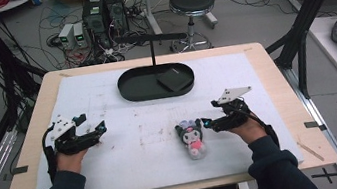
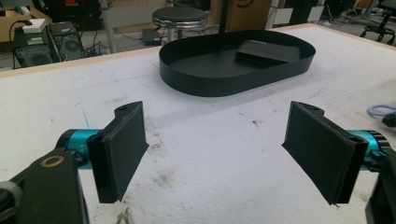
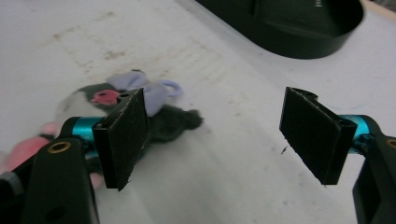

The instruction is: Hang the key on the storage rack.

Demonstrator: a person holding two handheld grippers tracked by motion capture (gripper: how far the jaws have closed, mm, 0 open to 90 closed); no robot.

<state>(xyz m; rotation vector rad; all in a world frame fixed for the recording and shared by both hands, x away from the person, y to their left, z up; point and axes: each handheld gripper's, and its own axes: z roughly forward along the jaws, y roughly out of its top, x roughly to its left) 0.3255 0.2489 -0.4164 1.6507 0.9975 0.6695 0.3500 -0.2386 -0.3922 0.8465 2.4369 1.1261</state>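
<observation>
A small plush toy [image 1: 191, 140] with a dark head, purple ears and a pink body lies on the white mat [image 1: 129, 151], right of centre. My right gripper [image 1: 210, 113] stands open just to its right, close to its head and not touching. In the right gripper view the plush [image 3: 175, 122] lies partly behind the left jaw, and the gripper [image 3: 219, 135] has bare mat in its gap. My left gripper [image 1: 94, 126] is open over the mat's left side. The left gripper view has that gripper [image 2: 224, 154] with nothing between its jaws, facing the black oval tray [image 2: 210, 79].
The black oval tray [image 1: 122, 88] sits at the mat's far middle, with a thin post rising from its back and a flat dark square [image 1: 174, 79] inside. The wooden table edge [image 1: 276, 83] rims the mat. A stool [image 1: 192, 3], computers and cables stand on the floor beyond.
</observation>
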